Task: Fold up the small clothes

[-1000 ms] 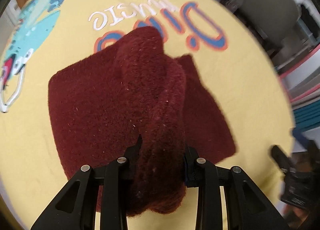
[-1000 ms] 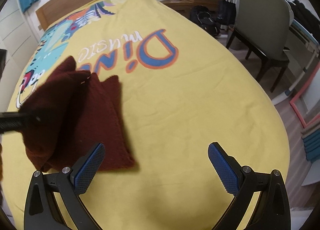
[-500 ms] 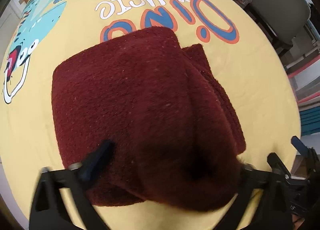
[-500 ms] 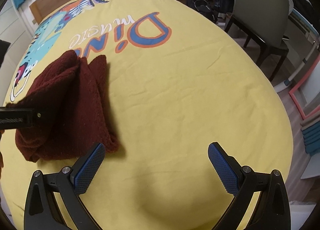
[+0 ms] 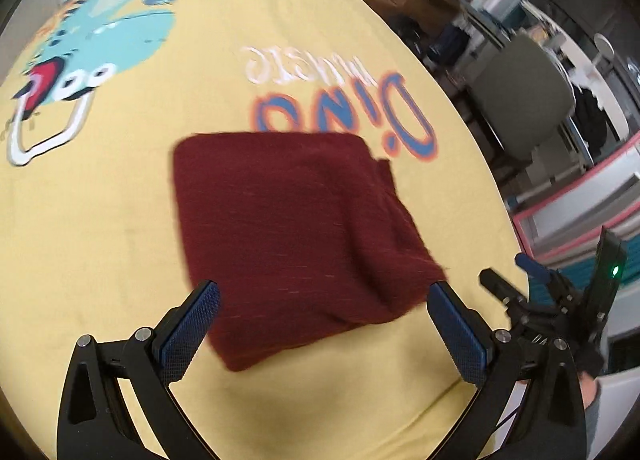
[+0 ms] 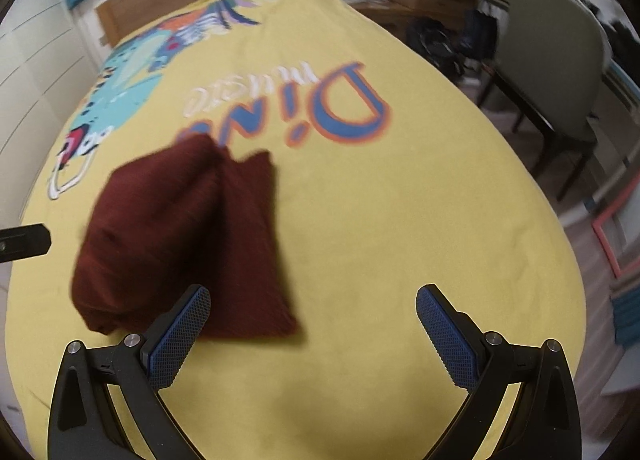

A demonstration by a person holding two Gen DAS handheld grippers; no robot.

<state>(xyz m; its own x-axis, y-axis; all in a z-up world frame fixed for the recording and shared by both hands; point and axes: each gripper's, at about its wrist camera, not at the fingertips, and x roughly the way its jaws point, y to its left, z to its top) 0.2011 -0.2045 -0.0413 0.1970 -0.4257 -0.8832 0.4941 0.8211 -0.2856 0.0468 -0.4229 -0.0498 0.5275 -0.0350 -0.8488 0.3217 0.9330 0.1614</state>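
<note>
Now | maroon garment (image 5: 288, 236) lies folded on yellow bed cover (image 5: 120, 220), nothing gripping it | L tongs (image 5: 324, 324) spread wide, empty | R tongs (image 6: 312, 324) spread too, beside cloth | tip: check edges square, press flat w/ pads, don't snag knit

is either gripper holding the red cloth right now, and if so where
Nothing is held. The left gripper and right gripper are both open and empty; the folded dark red cloth lies free on the yellow bedspread.
</note>
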